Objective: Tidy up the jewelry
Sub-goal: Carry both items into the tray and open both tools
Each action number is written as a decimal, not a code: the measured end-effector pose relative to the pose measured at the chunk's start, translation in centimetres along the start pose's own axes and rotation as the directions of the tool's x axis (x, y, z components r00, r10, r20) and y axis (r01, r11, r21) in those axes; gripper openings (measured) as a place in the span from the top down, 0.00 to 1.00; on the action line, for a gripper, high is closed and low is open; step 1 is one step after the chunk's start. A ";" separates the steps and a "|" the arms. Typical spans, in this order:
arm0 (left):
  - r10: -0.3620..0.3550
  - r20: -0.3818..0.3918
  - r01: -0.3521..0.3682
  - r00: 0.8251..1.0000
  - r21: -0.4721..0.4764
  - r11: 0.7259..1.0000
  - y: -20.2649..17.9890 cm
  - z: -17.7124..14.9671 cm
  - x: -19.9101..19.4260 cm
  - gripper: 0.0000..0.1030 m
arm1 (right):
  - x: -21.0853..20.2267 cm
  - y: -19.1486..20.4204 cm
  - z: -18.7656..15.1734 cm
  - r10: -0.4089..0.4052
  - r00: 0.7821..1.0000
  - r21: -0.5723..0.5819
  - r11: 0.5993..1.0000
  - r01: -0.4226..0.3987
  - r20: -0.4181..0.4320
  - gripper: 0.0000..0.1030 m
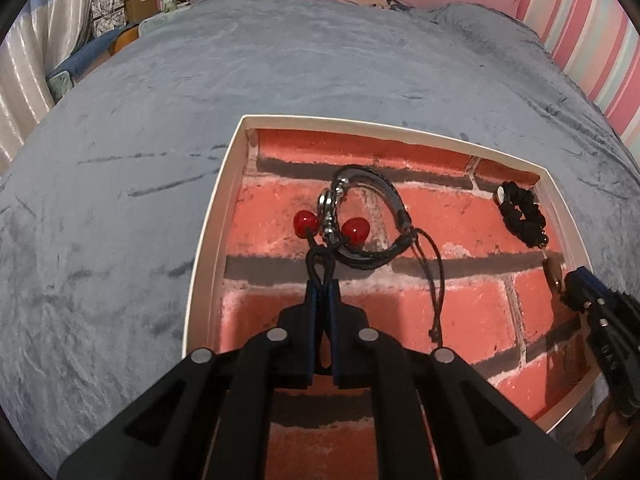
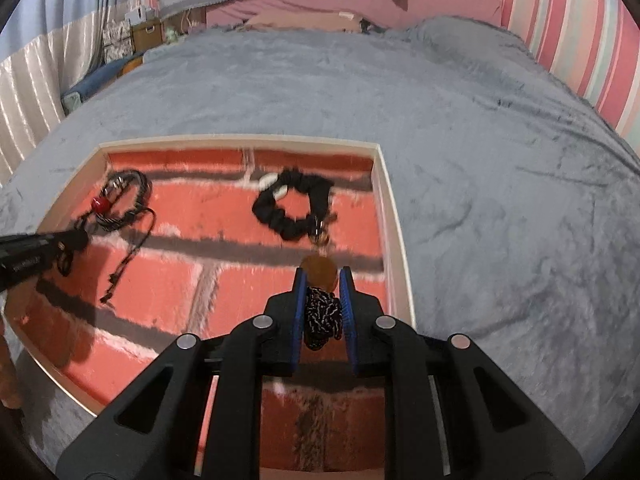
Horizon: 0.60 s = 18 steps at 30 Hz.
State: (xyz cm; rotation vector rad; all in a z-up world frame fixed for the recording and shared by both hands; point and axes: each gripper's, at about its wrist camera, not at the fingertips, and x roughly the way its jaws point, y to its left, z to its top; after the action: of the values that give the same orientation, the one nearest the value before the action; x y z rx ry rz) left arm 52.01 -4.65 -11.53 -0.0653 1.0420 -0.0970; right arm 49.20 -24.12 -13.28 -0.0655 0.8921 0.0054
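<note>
A shallow white-rimmed tray (image 1: 208, 236) with a red brick-print floor lies on a grey bed cover. My left gripper (image 1: 322, 288) is shut on the black cord of a piece with two red beads (image 1: 306, 222), which lies against a dark braided bracelet (image 1: 372, 216) with a metal clasp. My right gripper (image 2: 323, 280) is shut on a black-and-white speckled cord (image 2: 322, 314) carrying a brown round pendant (image 2: 319, 270). A black beaded bracelet (image 2: 296, 208) with a white shell lies just beyond it, near the tray's right wall.
The grey plush bed cover (image 1: 280, 72) surrounds the tray (image 2: 394, 216) on all sides. Pink pillows and a pink striped wall (image 2: 568, 28) stand at the far end. Boxes and a curtain (image 2: 36, 88) are at the far left.
</note>
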 end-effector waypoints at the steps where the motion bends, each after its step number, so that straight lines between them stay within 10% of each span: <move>1: 0.009 -0.006 -0.009 1.000 0.008 1.000 -0.1 0.0 0.0 0.90 | 0.3 0.0 0.1 0.004 1.000 0.006 1.000 -0.003 -0.009 0.83; 6: 0.042 -0.010 -0.041 0.999 0.039 0.998 -0.6 0.2 0.1 0.89 | 1.4 0.0 0.9 0.020 0.999 0.037 0.999 -0.018 -0.043 0.81; 9: 0.057 -0.015 -0.056 0.998 0.040 0.998 -0.7 0.3 0.1 0.57 | 1.4 0.1 1.0 0.023 0.998 0.031 0.999 -0.021 -0.053 0.77; 11: 0.069 -0.007 -0.068 0.998 0.044 0.997 -0.8 0.1 -0.1 0.51 | 1.5 0.2 0.9 0.030 0.998 0.028 0.999 -0.028 -0.064 0.56; 18: 0.046 0.004 -0.046 0.999 0.036 0.998 -1.3 0.3 -2.2 0.41 | -1.6 -0.5 1.7 0.061 0.998 0.045 0.997 -0.061 0.000 0.33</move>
State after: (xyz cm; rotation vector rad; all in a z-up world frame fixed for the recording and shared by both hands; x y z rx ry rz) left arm 51.14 -5.73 -9.34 -0.0087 1.0373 -0.0738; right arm 49.50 -24.54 -10.96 0.0034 0.8952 0.0422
